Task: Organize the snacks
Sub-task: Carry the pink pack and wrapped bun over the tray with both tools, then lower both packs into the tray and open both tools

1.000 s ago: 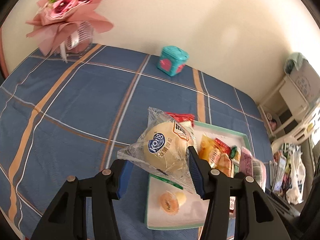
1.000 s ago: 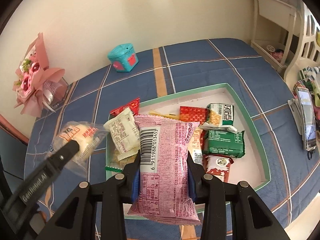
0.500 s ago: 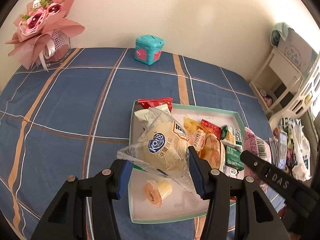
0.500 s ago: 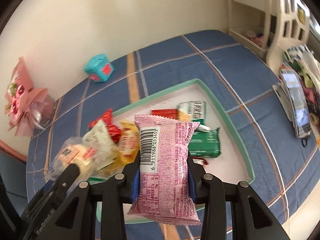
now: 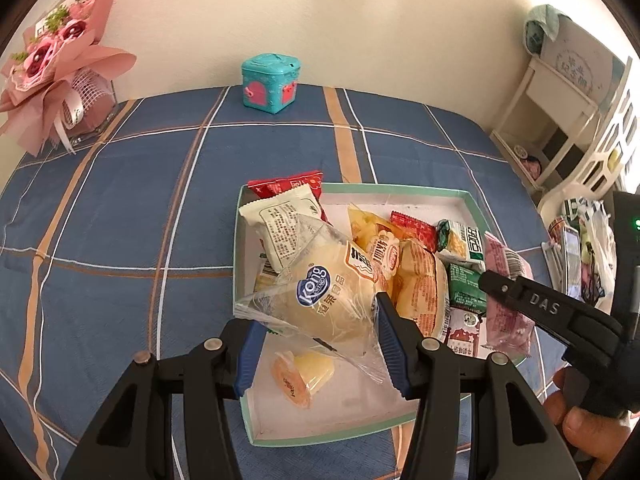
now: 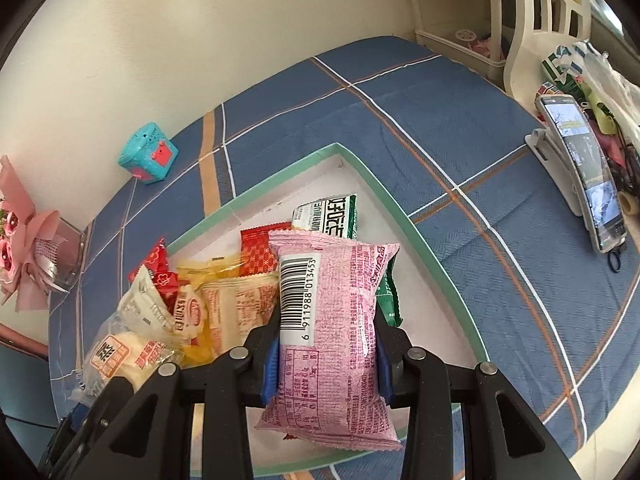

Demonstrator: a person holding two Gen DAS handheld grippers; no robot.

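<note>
**Two packets over a crowded tray**

Left gripper point(image 5: 316, 322) clamps the clear-wrapped bun point(image 5: 332, 300); right gripper point(image 6: 326, 346) clamps the pink packet point(image 6: 332, 332). Both hang over the green-rimmed tray point(image 5: 472, 204). Risks: slippery film sliding from the pads; drops landing on piled snacks and spilling over the rim; grippers colliding.

A pink snack packet point(image 6: 332, 340) is clamped in the right gripper point(image 6: 326, 354) above the green-rimmed tray point(image 6: 424, 248), where other snacks, possibly biscuits, are piled.
</note>
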